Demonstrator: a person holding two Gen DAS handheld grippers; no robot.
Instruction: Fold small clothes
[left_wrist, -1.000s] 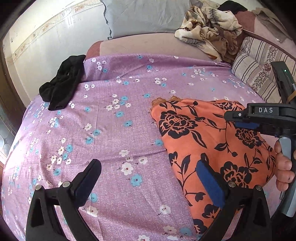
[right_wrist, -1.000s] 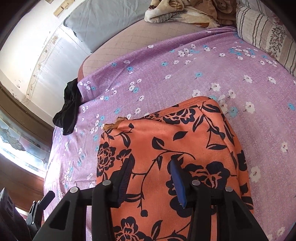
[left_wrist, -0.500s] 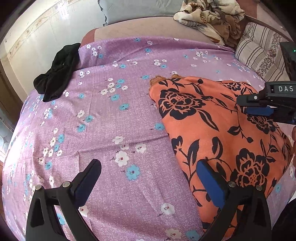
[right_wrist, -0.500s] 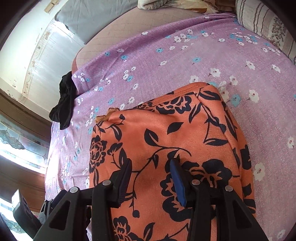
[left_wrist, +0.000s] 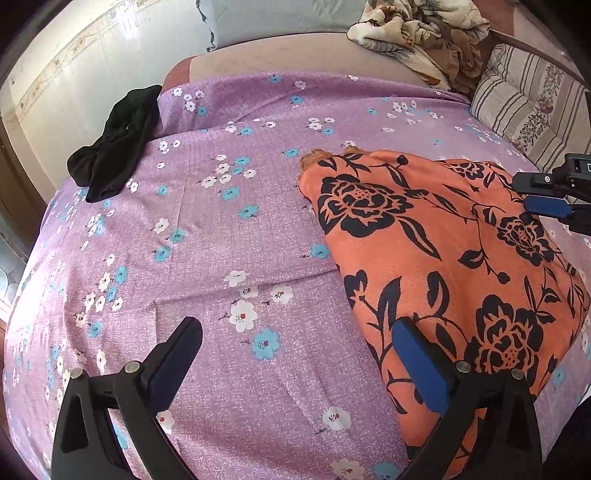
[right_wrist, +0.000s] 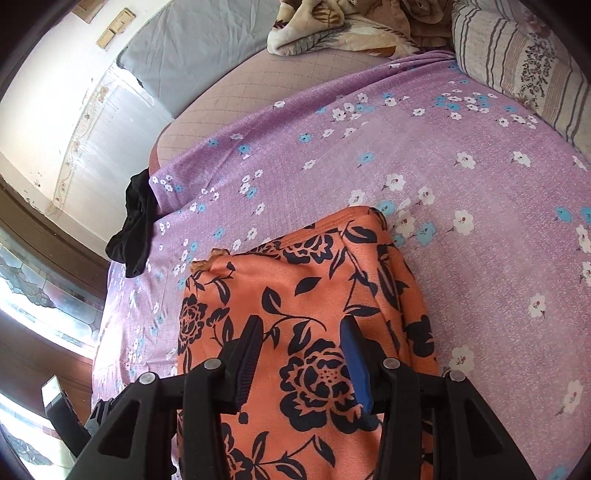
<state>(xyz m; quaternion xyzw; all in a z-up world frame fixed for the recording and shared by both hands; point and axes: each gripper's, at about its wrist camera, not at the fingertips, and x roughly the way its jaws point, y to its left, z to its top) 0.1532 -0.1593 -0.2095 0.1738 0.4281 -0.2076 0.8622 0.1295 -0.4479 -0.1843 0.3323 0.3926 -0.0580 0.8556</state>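
Note:
An orange garment with black flowers (left_wrist: 443, 251) lies folded flat on the purple floral bedsheet (left_wrist: 221, 240). It also shows in the right wrist view (right_wrist: 295, 295). My left gripper (left_wrist: 295, 354) is open and empty, low over the sheet, its right finger over the garment's near left edge. My right gripper (right_wrist: 301, 339) is open and empty, just above the middle of the garment. Its tip shows at the right edge of the left wrist view (left_wrist: 546, 199).
A crumpled black garment (left_wrist: 114, 144) lies at the sheet's far left corner. It also shows in the right wrist view (right_wrist: 135, 225). A beige patterned blanket (left_wrist: 417, 33), a striped pillow (left_wrist: 528, 99) and a grey pillow (left_wrist: 269, 14) lie at the back.
Both grippers have drawn back and up from the garment, which lies still. The right gripper has shifted right in the left wrist view.

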